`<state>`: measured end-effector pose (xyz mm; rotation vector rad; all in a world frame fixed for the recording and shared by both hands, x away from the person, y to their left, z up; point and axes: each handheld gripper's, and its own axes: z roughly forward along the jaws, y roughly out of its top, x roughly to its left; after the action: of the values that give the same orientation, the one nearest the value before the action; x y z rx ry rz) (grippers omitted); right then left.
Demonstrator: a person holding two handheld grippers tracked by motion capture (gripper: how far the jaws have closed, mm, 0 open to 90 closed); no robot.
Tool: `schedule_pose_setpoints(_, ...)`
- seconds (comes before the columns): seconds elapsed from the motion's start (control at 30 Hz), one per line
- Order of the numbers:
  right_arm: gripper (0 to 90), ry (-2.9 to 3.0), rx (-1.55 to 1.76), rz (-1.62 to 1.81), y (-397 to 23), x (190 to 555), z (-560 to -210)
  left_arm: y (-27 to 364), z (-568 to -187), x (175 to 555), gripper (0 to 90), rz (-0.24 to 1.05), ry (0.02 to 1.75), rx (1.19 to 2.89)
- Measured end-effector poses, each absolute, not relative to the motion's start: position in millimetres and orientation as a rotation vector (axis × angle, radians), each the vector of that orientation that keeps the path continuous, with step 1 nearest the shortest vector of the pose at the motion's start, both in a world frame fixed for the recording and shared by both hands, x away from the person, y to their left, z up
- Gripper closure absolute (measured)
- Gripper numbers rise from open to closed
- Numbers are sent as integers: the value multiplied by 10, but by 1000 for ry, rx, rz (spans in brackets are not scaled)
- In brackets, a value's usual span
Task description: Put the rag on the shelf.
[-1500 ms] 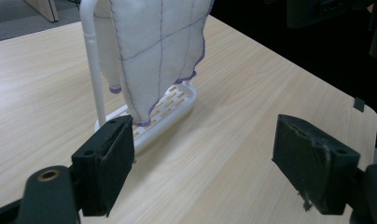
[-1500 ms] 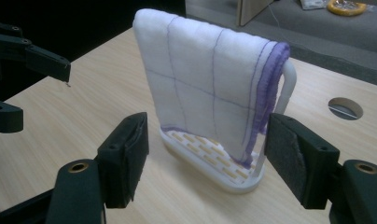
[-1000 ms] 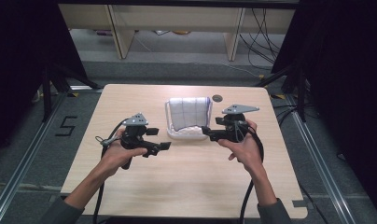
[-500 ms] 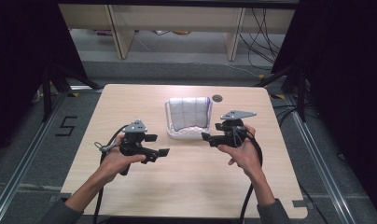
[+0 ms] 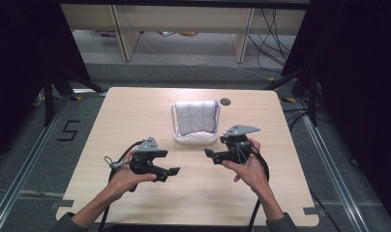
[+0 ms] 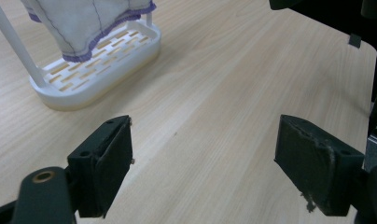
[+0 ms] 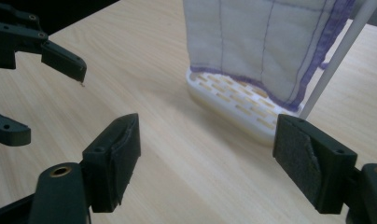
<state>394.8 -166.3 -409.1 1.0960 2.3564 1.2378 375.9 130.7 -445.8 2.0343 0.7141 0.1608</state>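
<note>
One white rack [image 5: 195, 137] holds one cloth [image 5: 197, 117]. The left gripper [image 5: 172, 171] and right gripper [image 5: 209, 154] have jaws wide apart, holding nothing. The cloth's top is cut off beyond the right jaws.

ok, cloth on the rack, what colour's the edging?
Purple edging on a white cloth with thin stitched lines; right gripper view shows it best.

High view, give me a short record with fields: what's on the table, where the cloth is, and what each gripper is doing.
table: light wood
rack: white, slotted base, near the table's far middle
cloth: white with purple edging, draped over the rack
left gripper: open, nothing between the jaws, short of the rack
right gripper: jaws have just been opening, nothing between them, beside the rack's near right corner
</note>
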Motion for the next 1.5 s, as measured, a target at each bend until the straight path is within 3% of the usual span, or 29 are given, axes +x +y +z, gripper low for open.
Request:
schedule_pose_setpoints(0.63, 241, 2343, 1099, 1284, -1719, 3625, -4315, 1686, -4757, 3394, 183, 153, 768, 2033)
schedule_pose_setpoints(1.0, 237, 2363, 1141, 1284, -1767, 3397, -4498, 1790, -4850, 3220, 183, 211, 731, 2094)
schedule_pose_setpoints(1.5, 215, 2414, 1121, 1217, -1883, 3085, -4699, 1865, -4998, 3010, 181, 180, 744, 2103)
